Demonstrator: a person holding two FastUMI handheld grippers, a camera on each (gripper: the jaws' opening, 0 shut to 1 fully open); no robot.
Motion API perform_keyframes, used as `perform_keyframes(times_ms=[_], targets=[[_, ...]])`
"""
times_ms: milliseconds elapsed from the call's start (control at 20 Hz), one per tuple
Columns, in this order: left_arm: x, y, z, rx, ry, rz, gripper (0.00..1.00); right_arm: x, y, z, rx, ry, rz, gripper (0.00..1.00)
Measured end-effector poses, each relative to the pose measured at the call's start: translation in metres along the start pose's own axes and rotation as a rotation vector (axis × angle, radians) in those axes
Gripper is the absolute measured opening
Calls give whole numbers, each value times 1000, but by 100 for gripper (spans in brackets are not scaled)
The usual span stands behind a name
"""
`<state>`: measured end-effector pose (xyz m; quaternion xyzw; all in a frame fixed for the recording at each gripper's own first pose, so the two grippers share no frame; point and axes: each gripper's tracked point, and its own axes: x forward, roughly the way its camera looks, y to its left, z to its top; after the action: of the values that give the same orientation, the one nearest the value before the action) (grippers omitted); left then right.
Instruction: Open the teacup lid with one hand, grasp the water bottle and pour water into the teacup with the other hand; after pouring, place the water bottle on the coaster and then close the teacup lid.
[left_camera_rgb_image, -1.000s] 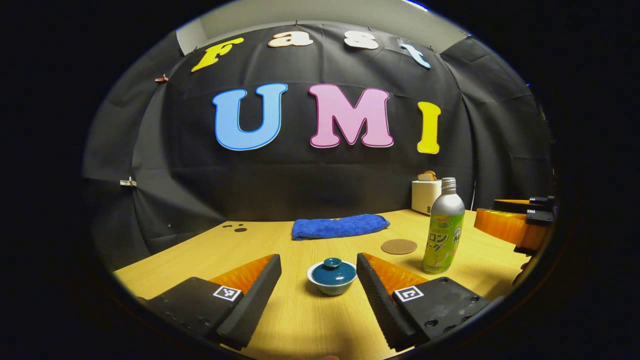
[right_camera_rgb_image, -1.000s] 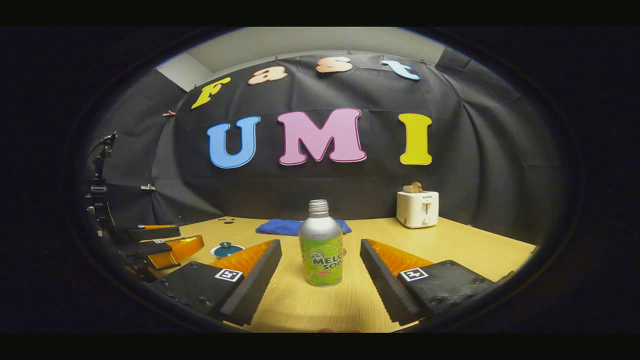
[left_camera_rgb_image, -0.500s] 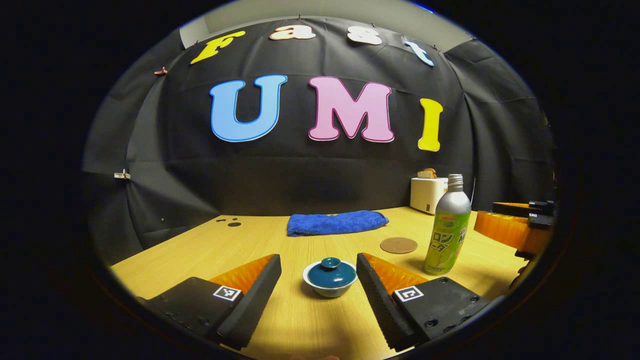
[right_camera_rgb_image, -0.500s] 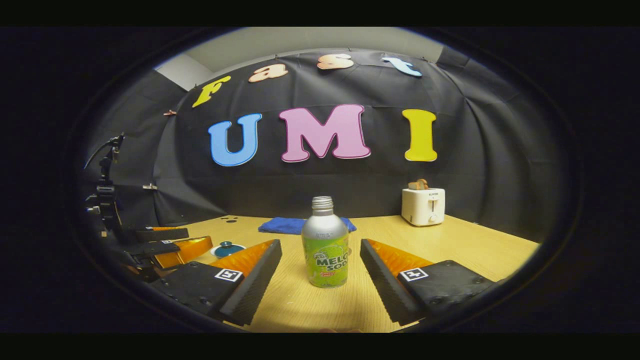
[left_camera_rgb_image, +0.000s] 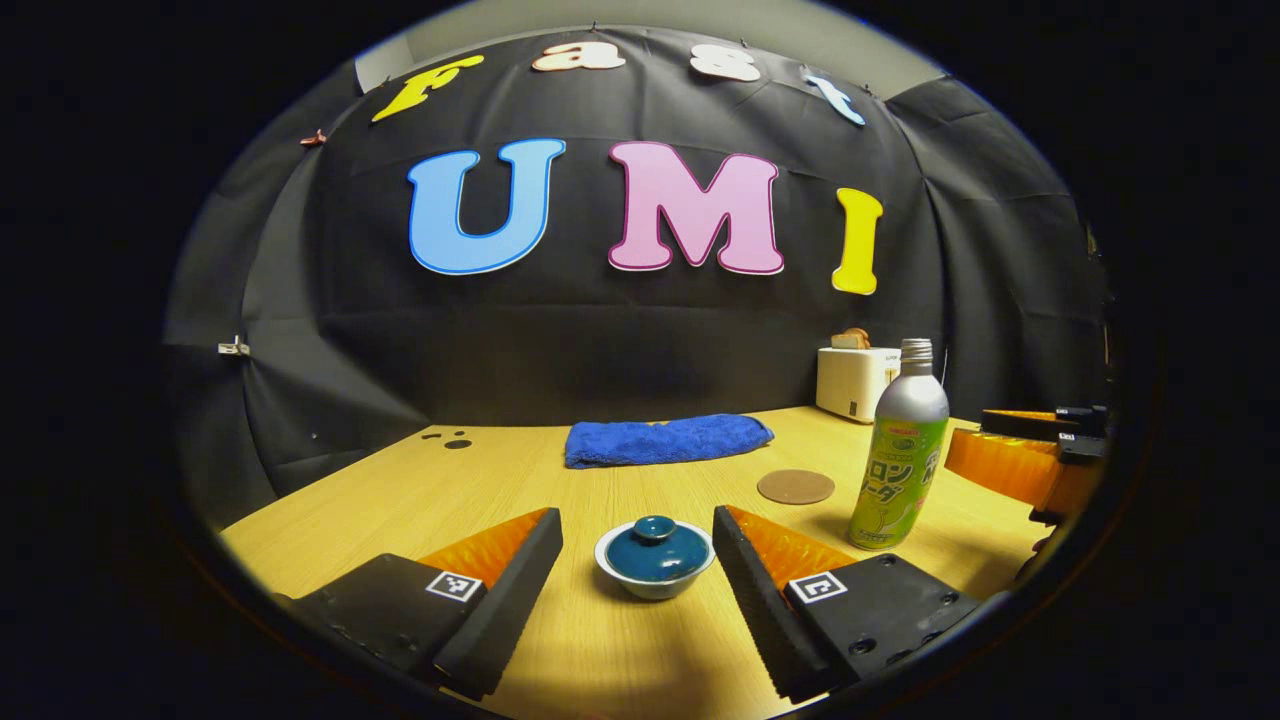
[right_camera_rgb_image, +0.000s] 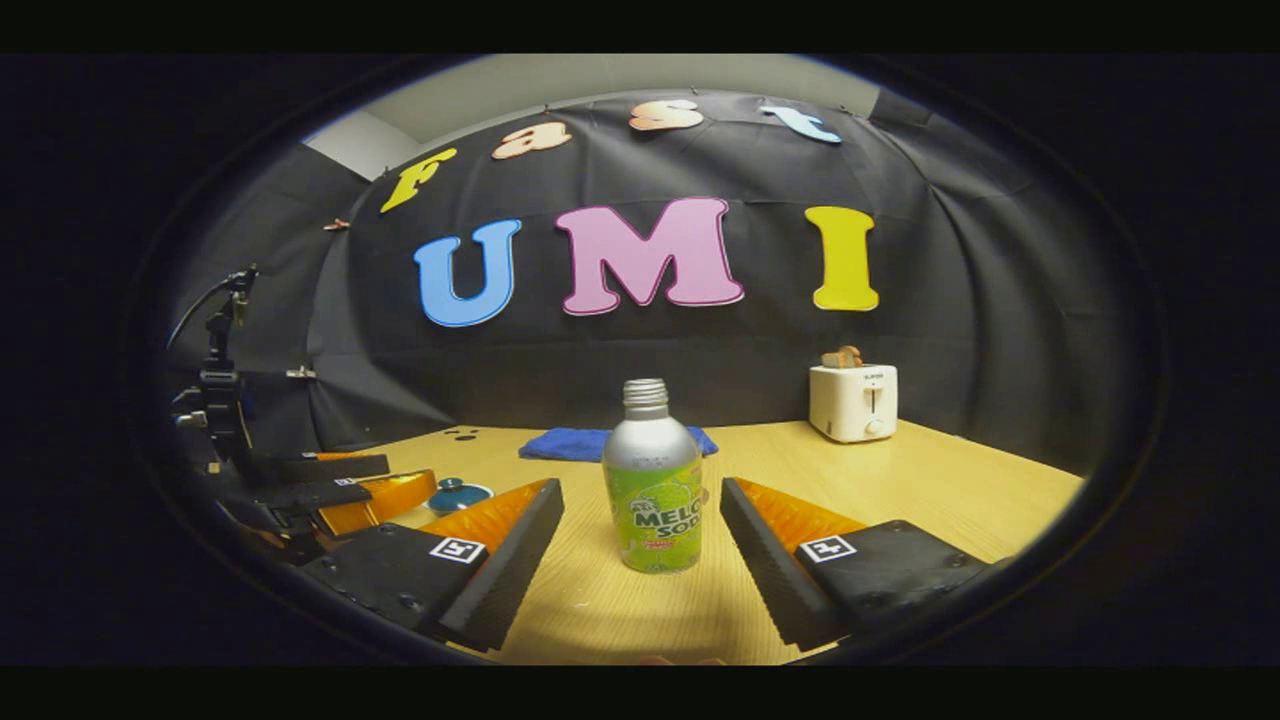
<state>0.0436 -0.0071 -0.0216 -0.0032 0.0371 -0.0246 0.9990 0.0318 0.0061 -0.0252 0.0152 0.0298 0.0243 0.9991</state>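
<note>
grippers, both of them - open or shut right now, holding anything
Left gripper: open, holding nothing, teacup with its lid on sits ahead between the fingers.
Right gripper: open, holding nothing, water bottle stands upright ahead between the fingers.

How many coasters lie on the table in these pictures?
1. The round brown coaster lies flat on the table, between the blue towel and the water bottle. Others may be hidden.

In the right gripper view the teacup (right_camera_rgb_image: 458, 496) is half hidden behind the right gripper's own finger (right_camera_rgb_image: 492, 540), and the blue towel (right_camera_rgb_image: 570, 444) is partly covered by the bottle (right_camera_rgb_image: 652, 480). In the left gripper view the right gripper (left_camera_rgb_image: 1030, 460) is cut off at the edge, and the toaster (left_camera_rgb_image: 850, 380) is partly behind the bottle.
</note>
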Motion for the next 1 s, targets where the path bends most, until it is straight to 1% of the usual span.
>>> perform_keyframes(times_ms=[200, 450, 500, 550, 600, 700, 850, 950, 1000], targets=[[10, 0, -7, 8, 24, -6, 96, 2, 0, -1, 23, 10, 8, 98], [31, -2, -10, 19, 45, -18, 93, 10, -11, -6, 30, 25, -9, 98], [37, -4, -12, 24, 52, -24, 92, 11, -12, -9, 33, 30, -12, 94], [42, -6, -13, 29, 64, -28, 92, 12, -14, -11, 37, 36, -14, 99], [46, -6, -14, 32, 71, -31, 88, 13, -16, -14, 44, 54, -15, 100], [52, -11, -16, 32, 86, -50, 84, 11, -15, -19, 72, 76, -1, 100], [61, -15, -21, 40, 119, -63, 81, 12, -19, -16, 73, 66, -9, 100], [66, -17, -24, 43, 141, -66, 75, 13, -22, -17, 68, 65, -14, 100], [66, -18, -26, 44, 149, -66, 70, 13, -24, -17, 71, 65, -14, 100]])
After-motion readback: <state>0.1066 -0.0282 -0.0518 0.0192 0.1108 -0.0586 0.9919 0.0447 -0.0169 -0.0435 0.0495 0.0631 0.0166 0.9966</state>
